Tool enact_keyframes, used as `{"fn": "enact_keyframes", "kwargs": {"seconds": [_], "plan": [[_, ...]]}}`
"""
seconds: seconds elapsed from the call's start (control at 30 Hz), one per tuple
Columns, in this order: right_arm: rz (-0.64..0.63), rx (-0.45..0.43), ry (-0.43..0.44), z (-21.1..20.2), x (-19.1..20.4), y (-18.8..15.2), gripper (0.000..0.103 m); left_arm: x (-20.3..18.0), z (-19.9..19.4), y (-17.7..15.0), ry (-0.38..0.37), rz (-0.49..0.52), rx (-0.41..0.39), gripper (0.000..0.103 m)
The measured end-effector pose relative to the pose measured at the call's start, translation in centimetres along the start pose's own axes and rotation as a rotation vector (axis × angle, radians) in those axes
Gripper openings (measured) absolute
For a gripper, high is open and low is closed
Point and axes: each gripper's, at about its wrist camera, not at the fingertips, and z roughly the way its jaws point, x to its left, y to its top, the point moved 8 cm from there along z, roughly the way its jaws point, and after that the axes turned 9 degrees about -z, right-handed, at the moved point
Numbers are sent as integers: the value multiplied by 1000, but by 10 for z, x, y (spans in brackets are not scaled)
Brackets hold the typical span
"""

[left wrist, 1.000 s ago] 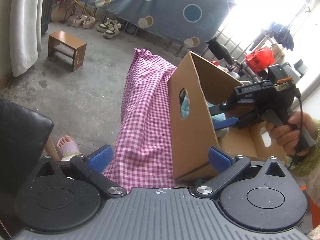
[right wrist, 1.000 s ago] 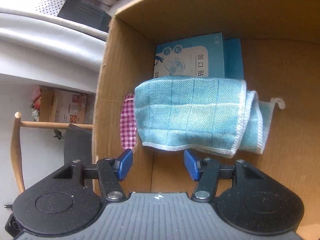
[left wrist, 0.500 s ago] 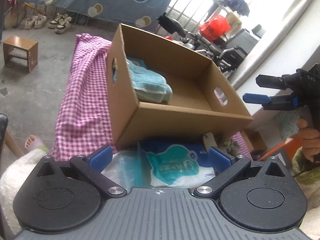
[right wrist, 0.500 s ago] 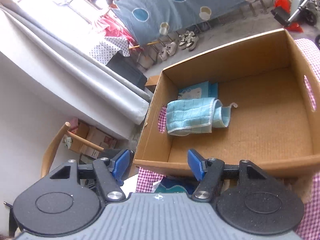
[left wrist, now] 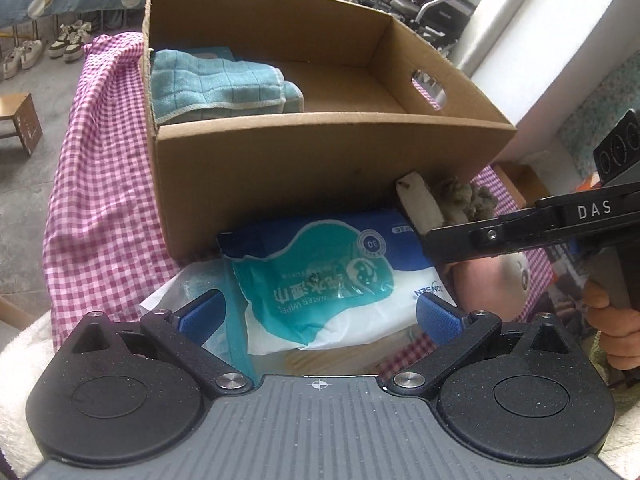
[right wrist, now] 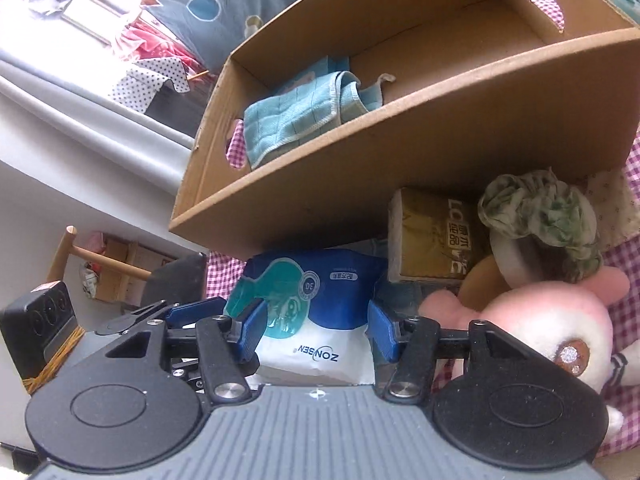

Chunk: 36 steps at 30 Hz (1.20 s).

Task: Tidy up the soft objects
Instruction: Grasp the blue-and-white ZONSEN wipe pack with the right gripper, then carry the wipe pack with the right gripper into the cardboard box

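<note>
A brown cardboard box (left wrist: 320, 168) stands on the pink checked tablecloth, with a folded blue towel (left wrist: 216, 86) lying in its left end. A blue and white pack of wet wipes (left wrist: 320, 276) lies just in front of the box. My left gripper (left wrist: 318, 314) hovers open over that pack with nothing between its pads. My right gripper (right wrist: 316, 332) also faces the wipes pack (right wrist: 320, 312); its jaws are closing and the pads stand apart from the pack. A pink plush toy (right wrist: 552, 324), a green cloth scrunchie (right wrist: 540, 208) and a yellow tissue pack (right wrist: 432, 236) lie to its right.
A flat blue packet (right wrist: 304, 76) lies under the towel in the box (right wrist: 400, 168). A clear plastic bag (left wrist: 192, 288) sits beneath the wipes. A wooden chair (right wrist: 100, 258) and a power strip (right wrist: 40, 320) are at the left. Shoes (left wrist: 68, 40) and a small stool (left wrist: 20, 124) stand on the floor beyond.
The right gripper has pulled back out of the box, leaving the towel inside. Both grippers have swung toward the near side, so the wipes pack and plush toy now show.
</note>
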Motion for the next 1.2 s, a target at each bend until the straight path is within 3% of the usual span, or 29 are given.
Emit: {"fn": "enact_keyframes", "kwargs": {"seconds": [0.33, 0.43, 0.7, 0.9, 0.93, 1.2], "plan": [[-119, -11, -97, 15, 5, -6, 58, -15, 15, -2, -20, 52, 36, 102], [-161, -12, -125, 16, 9, -8, 50, -19, 15, -4, 0, 72, 34, 101], [-95, 4, -120, 6, -2, -14, 50, -27, 12, -11, 15, 93, 22, 99], [-190, -1, -115, 18, 13, -18, 49, -32, 9, -9, 34, 106, -3, 99], [-198, -2, -115, 17, 15, -19, 45, -32, 7, -9, 37, 102, -9, 99], [-201, -46, -59, -4, 33, -21, 40, -42, -38, -2, 42, 113, -120, 99]]}}
